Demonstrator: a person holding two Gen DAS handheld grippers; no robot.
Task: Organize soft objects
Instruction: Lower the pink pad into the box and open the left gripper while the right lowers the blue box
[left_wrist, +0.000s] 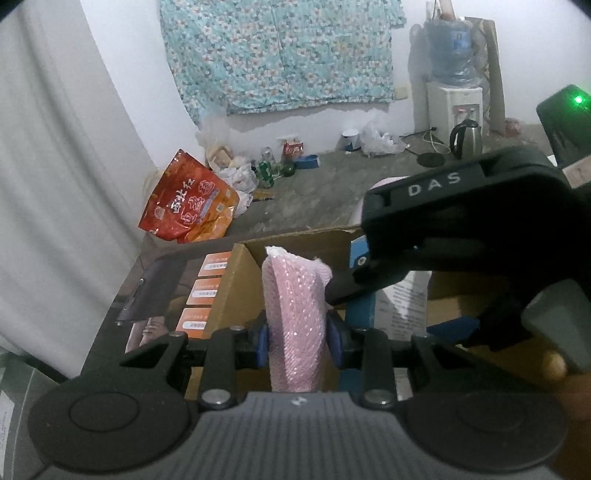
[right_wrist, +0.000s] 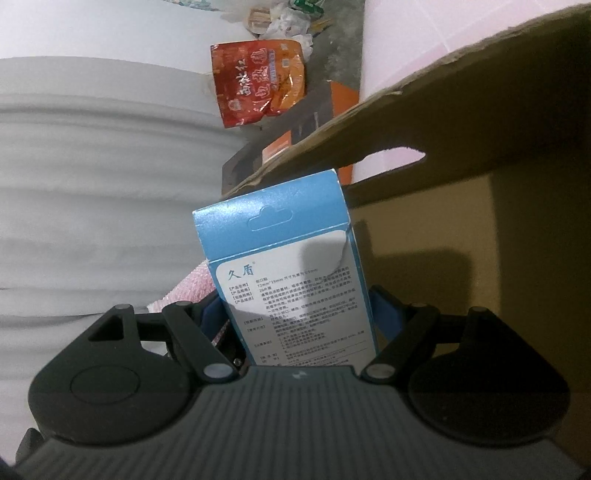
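My left gripper (left_wrist: 297, 338) is shut on a pink bubble-wrap pouch (left_wrist: 295, 314), held upright over the open cardboard box (left_wrist: 240, 291). My right gripper (right_wrist: 301, 314) is shut on a small blue and white carton (right_wrist: 291, 280) with printed text, held inside the same cardboard box (right_wrist: 517, 258). The right gripper's black body (left_wrist: 461, 229) crosses the left wrist view at the right, close beside the pouch, and the blue carton (left_wrist: 360, 306) shows under it. A bit of the pink pouch (right_wrist: 192, 291) shows left of the carton in the right wrist view.
A red snack bag (left_wrist: 188, 203) lies on the floor beyond the box, also in the right wrist view (right_wrist: 258, 81). A white foam roll (right_wrist: 92, 184) stands to the left. A kettle (left_wrist: 466, 137), a water dispenser (left_wrist: 452, 107) and litter line the far wall. A torn box flap (right_wrist: 406, 122) hangs overhead.
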